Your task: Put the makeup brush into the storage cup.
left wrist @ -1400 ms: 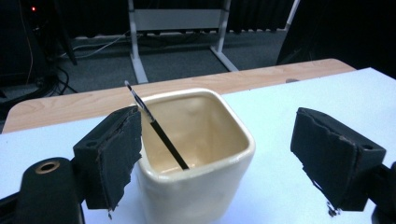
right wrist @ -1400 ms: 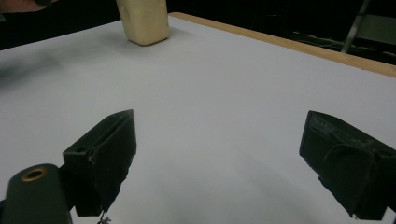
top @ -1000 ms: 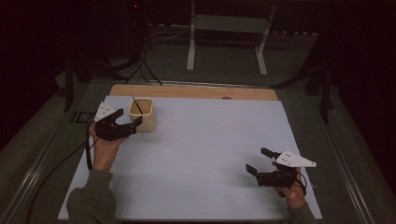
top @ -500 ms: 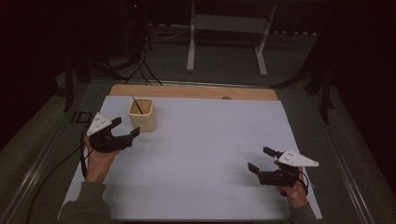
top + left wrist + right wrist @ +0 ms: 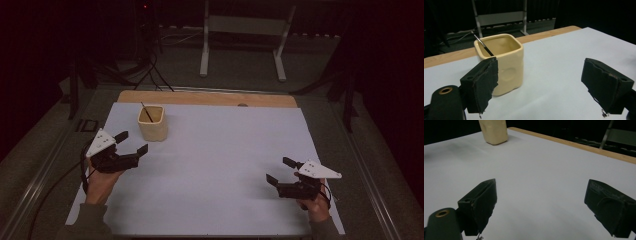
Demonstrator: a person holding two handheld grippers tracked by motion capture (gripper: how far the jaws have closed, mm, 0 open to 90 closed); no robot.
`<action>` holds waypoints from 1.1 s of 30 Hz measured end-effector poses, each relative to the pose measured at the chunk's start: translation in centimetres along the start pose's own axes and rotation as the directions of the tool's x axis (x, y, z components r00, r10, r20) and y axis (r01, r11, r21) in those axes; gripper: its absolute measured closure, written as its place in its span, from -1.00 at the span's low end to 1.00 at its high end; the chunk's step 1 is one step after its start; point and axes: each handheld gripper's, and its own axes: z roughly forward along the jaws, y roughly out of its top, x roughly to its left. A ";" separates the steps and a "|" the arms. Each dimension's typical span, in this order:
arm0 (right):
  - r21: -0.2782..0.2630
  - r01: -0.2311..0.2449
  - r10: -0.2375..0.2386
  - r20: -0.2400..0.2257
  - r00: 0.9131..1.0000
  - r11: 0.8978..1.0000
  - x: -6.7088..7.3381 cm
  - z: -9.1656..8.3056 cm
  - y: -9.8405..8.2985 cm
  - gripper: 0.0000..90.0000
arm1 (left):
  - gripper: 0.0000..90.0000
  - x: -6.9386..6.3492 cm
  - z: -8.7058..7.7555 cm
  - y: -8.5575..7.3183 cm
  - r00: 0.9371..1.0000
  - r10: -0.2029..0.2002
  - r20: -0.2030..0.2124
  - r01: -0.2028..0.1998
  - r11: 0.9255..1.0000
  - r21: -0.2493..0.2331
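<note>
Drawn back from cream square cup [image 5: 152, 123]: left gripper [image 5: 129, 143], jaws spread, empty, cup with black brush [image 5: 483, 45] just ahead; right gripper [image 5: 281, 170] likewise spread.

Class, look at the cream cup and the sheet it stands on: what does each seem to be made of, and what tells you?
Cream cup: probably glazed ceramic; soft sheen, thick rounded rim, dimpled wall.
Sheet: seemingly matt white paper or thin board; flat, no glare, over a wooden tabletop with a bare tan edge.

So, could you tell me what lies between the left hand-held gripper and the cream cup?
Nothing: in the high view, bare white table cover separates the left hand-held gripper from the cream cup.
</note>
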 end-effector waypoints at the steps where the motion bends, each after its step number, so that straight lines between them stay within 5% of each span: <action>1: 0.001 0.000 0.000 0.000 1.000 1.000 0.0 0.0 0.0 -0.76 | -0.66 -0.3 -0.5 -0.3 1.000 0.007 0.006 -0.007 1.000 -0.007; 8: 0.004 0.004 -0.004 0.004 1.000 1.000 0.0 0.0 0.0 -0.76 | -0.72 -0.9 -1.4 -1.4 1.000 0.012 0.018 -0.012 1.000 0.011; 33: -0.012 0.011 -0.010 0.052 0.999 1.000 -0.7 -1.2 -0.5 -0.76 | -0.75 -1.3 -5.1 -4.5 0.998 0.010 -0.067 -0.011 1.000 -0.017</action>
